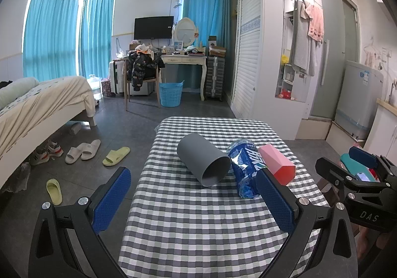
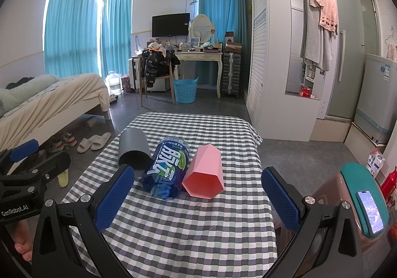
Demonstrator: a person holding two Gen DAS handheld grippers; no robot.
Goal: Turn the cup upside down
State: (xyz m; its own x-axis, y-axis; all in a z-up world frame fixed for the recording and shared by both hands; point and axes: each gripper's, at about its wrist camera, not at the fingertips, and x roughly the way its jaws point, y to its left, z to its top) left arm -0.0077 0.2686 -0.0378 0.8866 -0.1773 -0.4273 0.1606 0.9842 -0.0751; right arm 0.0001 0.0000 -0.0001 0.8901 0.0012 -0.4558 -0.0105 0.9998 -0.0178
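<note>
Left tool [image 1: 193,193]: pads spread wide apart, nothing between them, hovering above the near part of the bench [image 1: 198,240].
Grey cup [image 1: 204,162]: on its side on the checked cloth, ahead of the left tool and about centred between its pads; open mouth faces back toward the tool, slightly to its right.
Blue cup [image 1: 244,168]: clear plastic with a blue printed label, also on its side, just beside the grey cup on the right, apparently touching it near the mouth; partly hidden behind the left tool's right pad.
Pink cup [image 2: 204,173]: faceted, on its side, ahead of the right tool [image 2: 198,197] and nearly centred between its pads; mouth turned toward the tool, close against the blue cup.
Right tool: pads wide apart and empty, set back from all three cups.
Phone [image 2: 369,211]: resting on a teal-topped stool off the bench, to the right of the right tool.
Risk, rolling: round cups lying down will likely roll away if a pad nudges one before closing.
Risk, crowding: the cups sit so close that a pad slid between neighbours may shove the wrong one.
Risk, crushing: the blue cup looks thin and may buckle under a firm squeeze.
</note>
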